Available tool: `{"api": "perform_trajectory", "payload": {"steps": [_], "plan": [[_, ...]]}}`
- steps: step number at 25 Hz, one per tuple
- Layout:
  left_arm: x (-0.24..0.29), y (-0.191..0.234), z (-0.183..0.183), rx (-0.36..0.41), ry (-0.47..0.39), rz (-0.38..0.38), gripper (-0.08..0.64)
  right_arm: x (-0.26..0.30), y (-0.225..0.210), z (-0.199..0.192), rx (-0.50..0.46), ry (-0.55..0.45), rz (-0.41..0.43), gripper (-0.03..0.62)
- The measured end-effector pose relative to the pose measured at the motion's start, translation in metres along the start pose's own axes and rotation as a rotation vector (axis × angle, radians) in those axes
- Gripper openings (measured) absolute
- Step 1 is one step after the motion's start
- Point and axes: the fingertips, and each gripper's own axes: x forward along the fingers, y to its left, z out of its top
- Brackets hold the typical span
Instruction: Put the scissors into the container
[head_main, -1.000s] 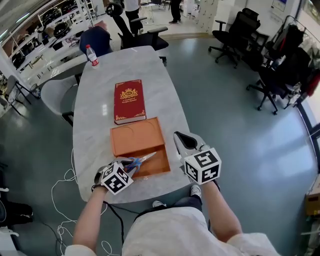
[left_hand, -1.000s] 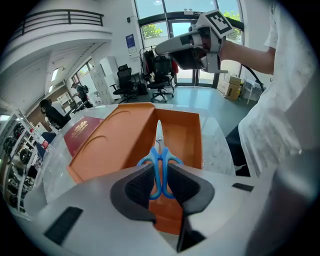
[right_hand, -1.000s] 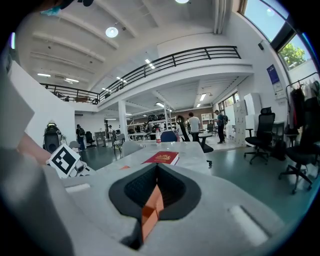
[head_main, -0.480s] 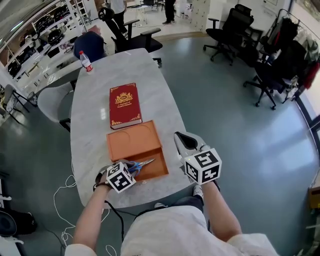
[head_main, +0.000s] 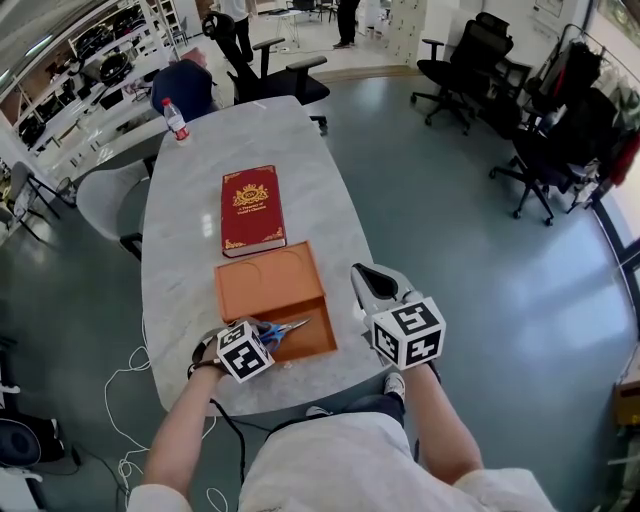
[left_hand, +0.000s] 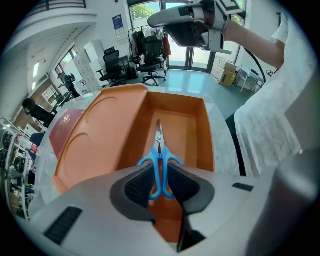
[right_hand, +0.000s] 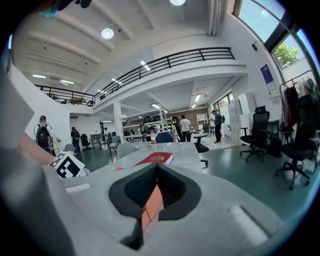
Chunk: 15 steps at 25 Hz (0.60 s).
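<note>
Blue-handled scissors (head_main: 284, 329) (left_hand: 159, 150) are held by their handles in my left gripper (head_main: 262, 338) (left_hand: 159, 182), which is shut on them. Their blades point away from me over the deep near compartment of the orange container (head_main: 265, 285) (left_hand: 115, 130). I cannot tell whether the tips touch the container's floor. My right gripper (head_main: 368, 280) (right_hand: 156, 187) hovers just right of the container, above the table's edge, shut with nothing in it. The left gripper view shows it high up, beyond the container.
A red book (head_main: 252, 207) (right_hand: 157, 158) lies on the marble table (head_main: 180, 260) just beyond the container. A water bottle (head_main: 178, 118) stands at the far end. Office chairs (head_main: 290, 75) ring the table's far side, and cables lie on the floor at left.
The left gripper with the scissors has shifted slightly right, blades now over the container's near compartment. The right gripper has hardly moved.
</note>
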Motion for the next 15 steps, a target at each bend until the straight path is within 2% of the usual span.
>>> {"api": "perform_trajectory", "payload": {"steps": [15], "plan": [[-0.006,0.0052,-0.0017,-0.048,-0.008,0.031,0.084,0.0006,0.0002,-0.0007,-0.003,0.013,0.026,0.005]]}}
